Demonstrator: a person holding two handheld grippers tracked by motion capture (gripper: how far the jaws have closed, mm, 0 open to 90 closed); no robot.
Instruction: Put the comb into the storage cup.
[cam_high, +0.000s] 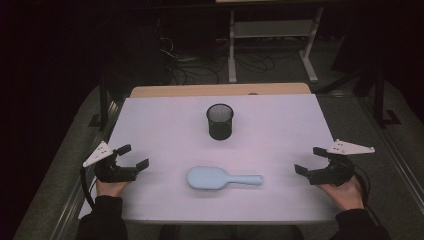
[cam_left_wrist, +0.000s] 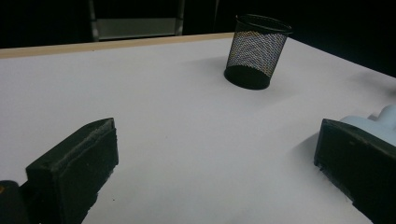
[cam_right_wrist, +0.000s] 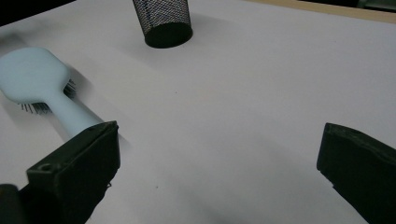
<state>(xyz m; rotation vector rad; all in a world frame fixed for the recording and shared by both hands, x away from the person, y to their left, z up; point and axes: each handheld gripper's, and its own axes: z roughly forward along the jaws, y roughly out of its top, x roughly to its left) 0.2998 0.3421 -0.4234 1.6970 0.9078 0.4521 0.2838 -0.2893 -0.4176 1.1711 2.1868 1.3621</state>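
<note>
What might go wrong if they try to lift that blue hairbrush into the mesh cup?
The hairbrush lies bristles down and flat, so open jaws may slip off its handle. The black mesh cup looks light and stands free; a nudge could tip it. The brush looks longer than the cup is tall, so it might topple it.

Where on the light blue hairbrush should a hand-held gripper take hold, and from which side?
Probably the handle of the hairbrush: it is narrow, lies flat, bristles down, and points toward the right hand-held gripper, whose open jaws could close across it from that side.

Dim, soft-edged, dark surroundings
</note>
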